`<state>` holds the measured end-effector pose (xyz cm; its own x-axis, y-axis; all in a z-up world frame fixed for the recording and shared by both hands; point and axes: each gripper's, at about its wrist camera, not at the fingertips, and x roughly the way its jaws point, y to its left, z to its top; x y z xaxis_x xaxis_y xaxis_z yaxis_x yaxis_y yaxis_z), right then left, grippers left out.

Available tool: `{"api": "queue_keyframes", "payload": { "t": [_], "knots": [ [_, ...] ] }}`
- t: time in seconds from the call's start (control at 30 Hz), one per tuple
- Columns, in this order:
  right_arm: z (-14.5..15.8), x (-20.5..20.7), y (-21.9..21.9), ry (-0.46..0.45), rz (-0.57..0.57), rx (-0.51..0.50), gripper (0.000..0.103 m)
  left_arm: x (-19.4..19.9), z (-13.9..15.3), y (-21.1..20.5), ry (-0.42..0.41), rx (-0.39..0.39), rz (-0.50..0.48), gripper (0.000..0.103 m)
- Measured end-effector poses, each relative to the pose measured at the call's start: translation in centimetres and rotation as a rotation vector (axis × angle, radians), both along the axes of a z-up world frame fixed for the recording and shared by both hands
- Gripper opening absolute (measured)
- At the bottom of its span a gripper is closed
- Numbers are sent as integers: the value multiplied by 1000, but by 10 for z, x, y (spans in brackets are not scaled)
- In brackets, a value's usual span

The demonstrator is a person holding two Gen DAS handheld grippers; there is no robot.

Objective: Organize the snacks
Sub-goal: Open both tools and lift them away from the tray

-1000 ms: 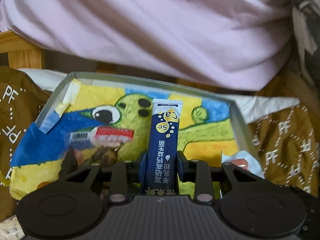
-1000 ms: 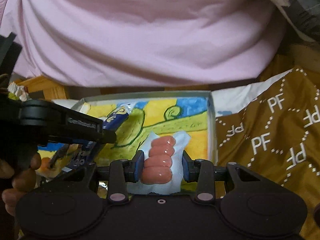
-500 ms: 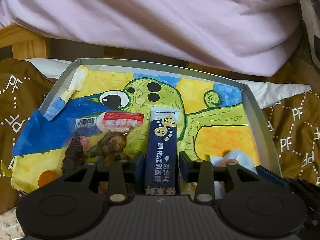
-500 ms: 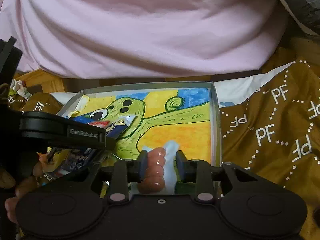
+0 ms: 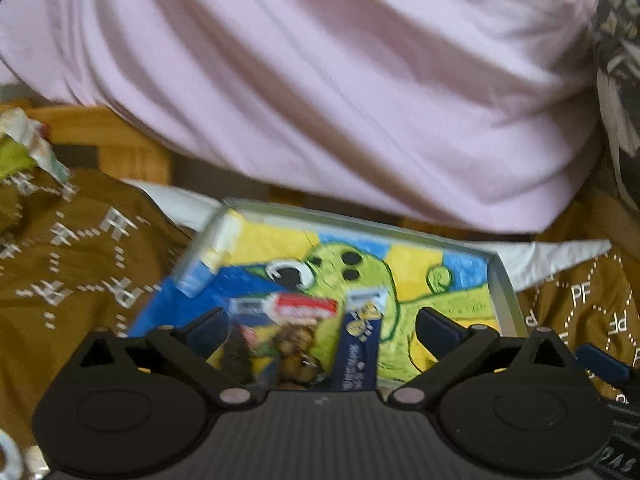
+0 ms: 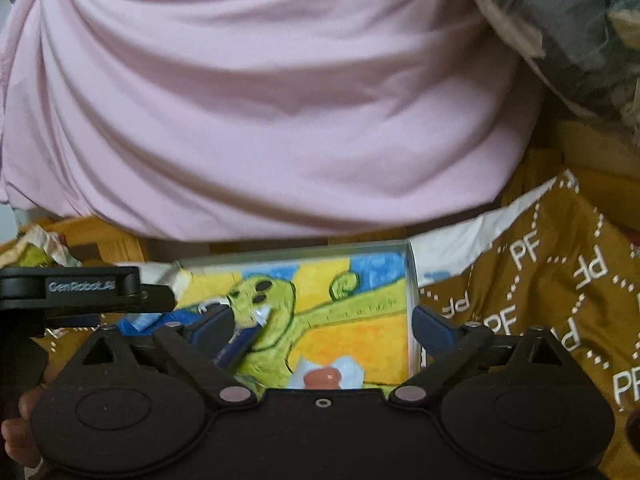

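Observation:
A shallow grey tray point(image 5: 505, 292) lined with a green cartoon drawing lies in front of me. In it rest a dark blue stick sachet point(image 5: 360, 348) and, to its left, a clear packet with a red label point(image 5: 298, 307) over brown snacks. My left gripper point(image 5: 322, 330) stands open just above them, its fingers clear of the sachet. In the right wrist view a white packet of pink sausages point(image 6: 325, 376) lies in the tray point(image 6: 410, 304) near its right wall. My right gripper point(image 6: 323, 326) hangs open above it, holding nothing. The blue sachet point(image 6: 240, 346) shows at its left.
A person in a pink shirt point(image 5: 320, 92) stands close behind the tray. Brown cloth printed with white letters point(image 6: 540, 300) surrounds the tray. A wooden frame point(image 5: 120, 148) and crumpled wrappers point(image 5: 24, 148) sit at far left. The left gripper's black body point(image 6: 80, 292) crosses the right view.
Both grippers have opened: the left let go of the blue sachet, the right let go of the sausage packet. Both items now lie in the tray, and both grippers have drawn back.

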<state>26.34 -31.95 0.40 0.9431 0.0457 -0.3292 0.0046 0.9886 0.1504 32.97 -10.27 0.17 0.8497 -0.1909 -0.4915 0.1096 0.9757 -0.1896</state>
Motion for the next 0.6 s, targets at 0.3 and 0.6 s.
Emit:
{"api": "queue_keyframes", "payload": {
  "t": [0.3,0.6],
  "knots": [
    [33,-47,8,-107,49,-21,102,-51,32,30,-102,-15,57,103],
    [57,-98,25,-182,93,-44,102,-119,47,60,-200,-11,117,103]
  ]
}}
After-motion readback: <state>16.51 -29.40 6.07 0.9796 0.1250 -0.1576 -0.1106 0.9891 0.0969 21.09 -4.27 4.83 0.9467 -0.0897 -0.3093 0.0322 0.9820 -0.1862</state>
